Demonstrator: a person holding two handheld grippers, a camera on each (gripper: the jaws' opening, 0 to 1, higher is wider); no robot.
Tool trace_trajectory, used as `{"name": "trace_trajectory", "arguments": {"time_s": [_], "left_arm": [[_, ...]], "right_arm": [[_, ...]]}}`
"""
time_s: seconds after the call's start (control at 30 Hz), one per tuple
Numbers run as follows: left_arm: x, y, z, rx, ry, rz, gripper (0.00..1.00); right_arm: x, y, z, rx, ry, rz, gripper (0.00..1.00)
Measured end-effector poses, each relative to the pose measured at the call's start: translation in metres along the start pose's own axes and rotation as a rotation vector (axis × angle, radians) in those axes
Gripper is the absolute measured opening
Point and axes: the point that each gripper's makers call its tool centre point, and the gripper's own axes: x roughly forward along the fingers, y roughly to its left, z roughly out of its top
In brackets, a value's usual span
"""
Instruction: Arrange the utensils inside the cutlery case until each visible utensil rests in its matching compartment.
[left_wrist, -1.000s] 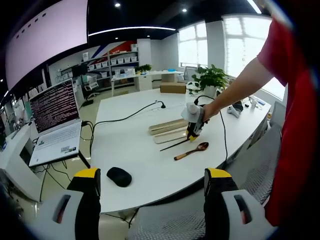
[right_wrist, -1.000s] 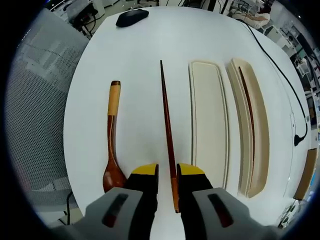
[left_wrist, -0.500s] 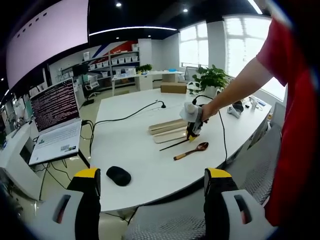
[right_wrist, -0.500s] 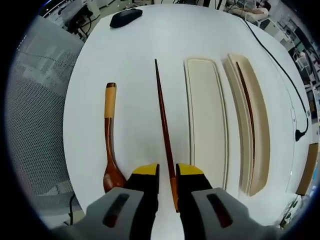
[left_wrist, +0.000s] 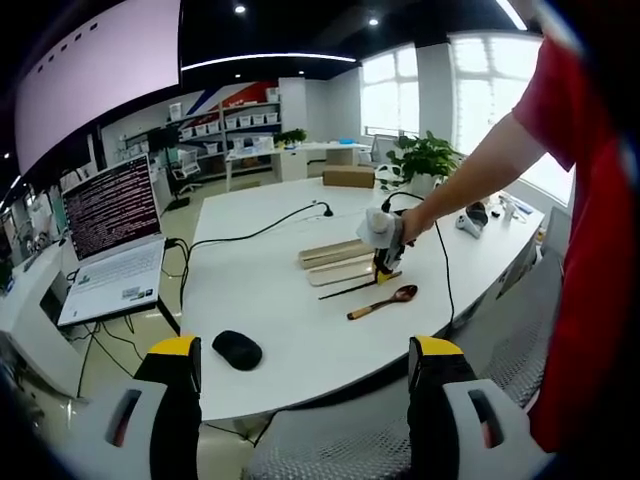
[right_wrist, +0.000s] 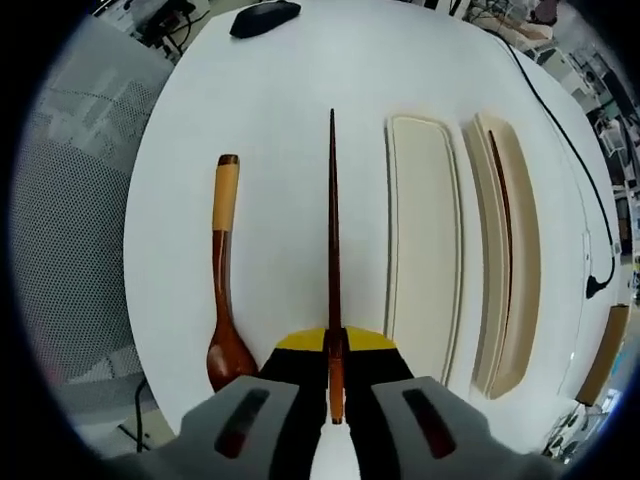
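— Left gripper view? Left gripper (left_wrist: 300, 375) hanging released, off the white table (left_wrist: 270, 300); cutlery case (left_wrist: 335, 252) lying mid-table.

— Right gripper view? Right gripper (right_wrist: 335, 345) clenching one chopstick (right_wrist: 333, 230), between spoon (right_wrist: 222, 280) and case.

two chopsticks (right_wrist: 333, 240), one spoon (right_wrist: 224, 290), two trays (right_wrist: 422, 250)
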Motion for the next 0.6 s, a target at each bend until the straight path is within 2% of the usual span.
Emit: {"name": "trace_trajectory", "arguments": {"time_s": [0.4,0.6], "left_arm": [[0.0027,-0.0053,0.0013,0.001,-0.001,-0.015,0.88],[0.0038,-0.0055,0.0050,0.013,-0.001,-0.018,0.88]], "right_arm": [[-0.0007,-0.0015,-0.0016,0.051,0.014,-0.003,0.01],[-0.0023,0.0024,-0.0031,0.014,0.019,-0.013,0.01]]}}
